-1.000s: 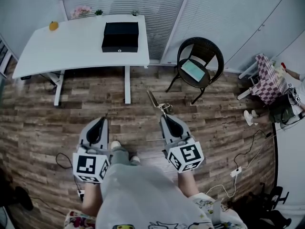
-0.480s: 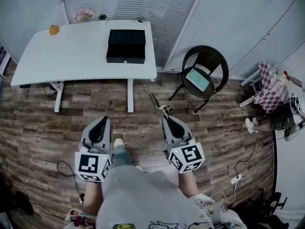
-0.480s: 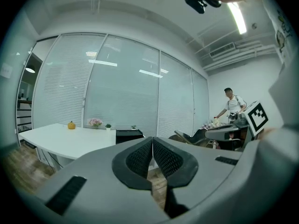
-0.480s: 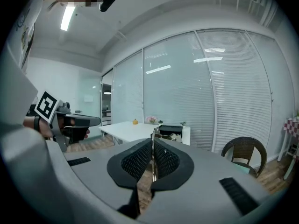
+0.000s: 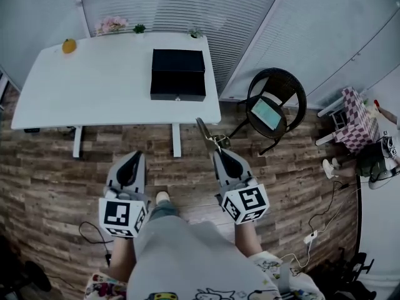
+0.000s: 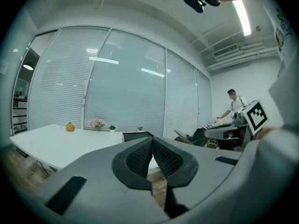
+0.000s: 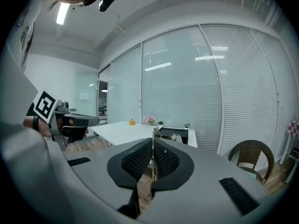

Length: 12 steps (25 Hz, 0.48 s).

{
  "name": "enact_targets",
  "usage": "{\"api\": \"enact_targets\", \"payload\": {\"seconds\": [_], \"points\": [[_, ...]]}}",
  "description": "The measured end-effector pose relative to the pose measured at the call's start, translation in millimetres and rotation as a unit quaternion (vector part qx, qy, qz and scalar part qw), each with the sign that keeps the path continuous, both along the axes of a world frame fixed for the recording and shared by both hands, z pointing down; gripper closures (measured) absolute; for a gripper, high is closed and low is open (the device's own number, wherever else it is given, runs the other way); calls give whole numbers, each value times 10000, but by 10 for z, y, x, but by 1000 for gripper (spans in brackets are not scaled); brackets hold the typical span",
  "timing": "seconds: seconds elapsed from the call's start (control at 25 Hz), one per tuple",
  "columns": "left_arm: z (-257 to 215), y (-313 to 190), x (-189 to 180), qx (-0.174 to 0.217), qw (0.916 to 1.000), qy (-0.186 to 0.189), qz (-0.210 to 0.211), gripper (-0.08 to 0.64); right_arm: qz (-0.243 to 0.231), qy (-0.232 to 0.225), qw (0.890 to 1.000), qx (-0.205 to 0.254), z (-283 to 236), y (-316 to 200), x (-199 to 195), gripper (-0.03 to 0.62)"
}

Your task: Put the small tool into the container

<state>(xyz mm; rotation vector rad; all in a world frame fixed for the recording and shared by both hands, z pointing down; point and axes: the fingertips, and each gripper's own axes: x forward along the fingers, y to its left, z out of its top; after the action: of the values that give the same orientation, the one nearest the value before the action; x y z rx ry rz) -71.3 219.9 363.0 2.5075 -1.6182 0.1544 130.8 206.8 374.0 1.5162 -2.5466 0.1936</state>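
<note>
A white desk (image 5: 94, 80) stands by the blinds, with a wicker chair (image 5: 278, 102) to its right. The black container (image 5: 178, 74) sits on the desk's right end. Over the wood floor, the left gripper (image 5: 135, 157) has its jaws pressed together with nothing between them. The right gripper (image 5: 219, 152) pinches the small metal tool (image 5: 206, 133), held apart from the container.

Bare tabletop (image 5: 94, 86) beside box (image 5: 178, 75) (chair (image 5: 278, 72) aside)

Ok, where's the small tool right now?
The small tool sticks forward from the right gripper, which is clamped on it. That is centre-right in the head view, above the wooden floor, with its tip by the white table's right front corner.
</note>
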Motion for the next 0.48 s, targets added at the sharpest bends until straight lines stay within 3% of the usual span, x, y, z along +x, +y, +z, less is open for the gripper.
{"api": "enact_targets", "payload": {"seconds": [0.48], "points": [[135, -309, -396, -201, 9998, 85, 17, 554, 32, 149, 9999, -22, 7, -335, -367, 584]]}}
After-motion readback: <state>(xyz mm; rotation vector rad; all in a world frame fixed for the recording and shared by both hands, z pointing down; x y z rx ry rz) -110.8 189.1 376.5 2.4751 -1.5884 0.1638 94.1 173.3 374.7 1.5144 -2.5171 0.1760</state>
